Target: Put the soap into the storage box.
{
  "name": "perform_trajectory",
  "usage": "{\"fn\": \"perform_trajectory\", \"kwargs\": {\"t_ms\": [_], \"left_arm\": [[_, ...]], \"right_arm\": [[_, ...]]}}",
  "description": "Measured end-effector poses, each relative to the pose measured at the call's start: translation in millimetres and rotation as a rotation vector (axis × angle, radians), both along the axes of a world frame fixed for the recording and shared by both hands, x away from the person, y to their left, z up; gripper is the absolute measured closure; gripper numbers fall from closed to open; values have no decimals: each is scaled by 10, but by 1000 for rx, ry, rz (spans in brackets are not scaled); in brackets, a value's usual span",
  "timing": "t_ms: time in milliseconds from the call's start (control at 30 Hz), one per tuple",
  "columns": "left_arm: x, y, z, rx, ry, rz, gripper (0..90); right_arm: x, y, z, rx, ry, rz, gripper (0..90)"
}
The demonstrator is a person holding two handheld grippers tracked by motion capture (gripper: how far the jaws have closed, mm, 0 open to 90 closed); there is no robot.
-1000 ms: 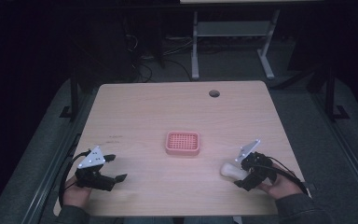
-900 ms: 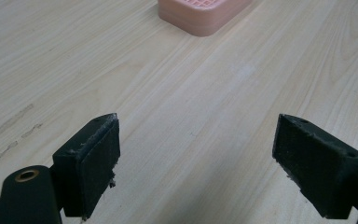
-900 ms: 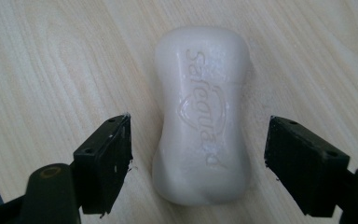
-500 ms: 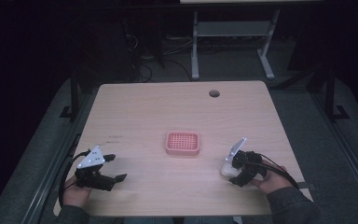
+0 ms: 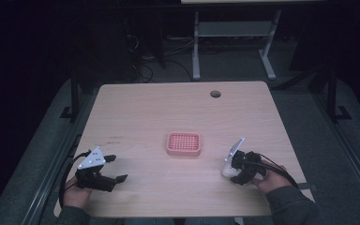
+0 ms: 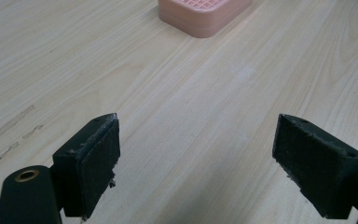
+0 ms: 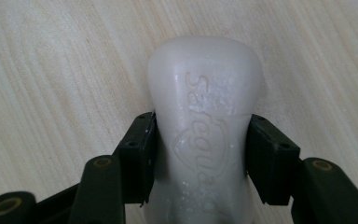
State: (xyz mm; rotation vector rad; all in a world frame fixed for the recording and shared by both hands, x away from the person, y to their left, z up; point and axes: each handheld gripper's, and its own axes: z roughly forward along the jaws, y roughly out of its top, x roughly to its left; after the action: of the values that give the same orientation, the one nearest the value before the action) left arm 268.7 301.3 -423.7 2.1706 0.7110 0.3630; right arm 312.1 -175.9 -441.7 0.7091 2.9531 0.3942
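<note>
We saw the right gripper [image 5: 230,169] closed on the soap [image 7: 205,126], one of its fingers [image 7: 137,156] pressed to each long side of the white bar. The soap sat low over the counter [image 5: 178,108], to the right of the pink dish [image 5: 183,144] and apart from it; whether it touched the wood we could not tell. The left gripper [image 5: 114,168] hung well left of the dish, its fingers [image 6: 91,163] spread wide with nothing between them.
</note>
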Motion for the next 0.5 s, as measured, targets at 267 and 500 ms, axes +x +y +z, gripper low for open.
{"fn": "perform_trajectory", "kwargs": {"t_ms": [267, 500], "left_arm": [[-2, 2, 3, -1, -2, 0, 148], [-2, 8, 6, -3, -3, 2, 148]], "right_arm": [[-17, 51, 13, -24, 1, 55, 491], [-46, 103, 38, -35, -28, 82, 492]]}}
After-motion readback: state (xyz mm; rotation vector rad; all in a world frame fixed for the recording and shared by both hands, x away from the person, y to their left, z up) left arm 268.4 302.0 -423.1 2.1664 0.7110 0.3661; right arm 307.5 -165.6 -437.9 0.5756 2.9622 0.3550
